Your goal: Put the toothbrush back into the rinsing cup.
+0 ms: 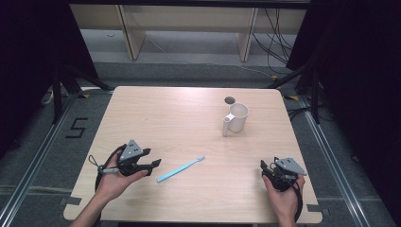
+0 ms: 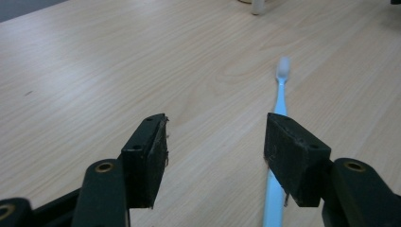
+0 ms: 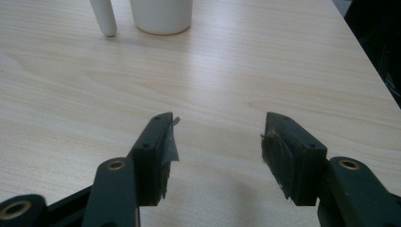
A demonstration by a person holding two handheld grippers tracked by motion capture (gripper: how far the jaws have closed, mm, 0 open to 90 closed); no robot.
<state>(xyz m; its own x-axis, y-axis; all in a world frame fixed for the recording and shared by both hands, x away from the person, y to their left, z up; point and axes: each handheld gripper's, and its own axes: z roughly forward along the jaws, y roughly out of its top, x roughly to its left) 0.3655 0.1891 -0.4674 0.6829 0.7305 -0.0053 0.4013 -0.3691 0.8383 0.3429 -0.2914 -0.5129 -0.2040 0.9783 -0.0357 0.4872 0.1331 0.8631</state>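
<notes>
We see the left gripper (image 1: 150, 159) at about 8 o'clock on the table (image 1: 189, 109), held in the left hand (image 1: 116, 182), its jaws wide apart with only bare wood between the pads. No earlier look is at hand, so we speak only of how it stands. In the left gripper view the toothbrush (image 2: 280, 101) lies flat on the wood, its pale blue handle passing under the right-hand jaw and its white head pointing away toward 12 o'clock; the jaw sits over it, but we cannot tell whether it touches. From the high view the toothbrush (image 1: 180, 169) lies just beside that gripper at its 3 o'clock, slanted, head toward 1 o'clock. The right gripper (image 1: 268, 169) sits at about 4 o'clock on the table in the right hand (image 1: 283, 198), jaws likewise spread and holding nothing. Farther out, at about 1 o'clock on the table, a white cup (image 1: 238, 117) stands upright with a white tube (image 1: 226, 126) upright just beside it, well apart from both grippers; the right gripper view shows the cup (image 3: 161, 15) and tube (image 3: 104, 16) at its top edge. On the floor left of the table we read a black "5" (image 1: 77, 127).
</notes>
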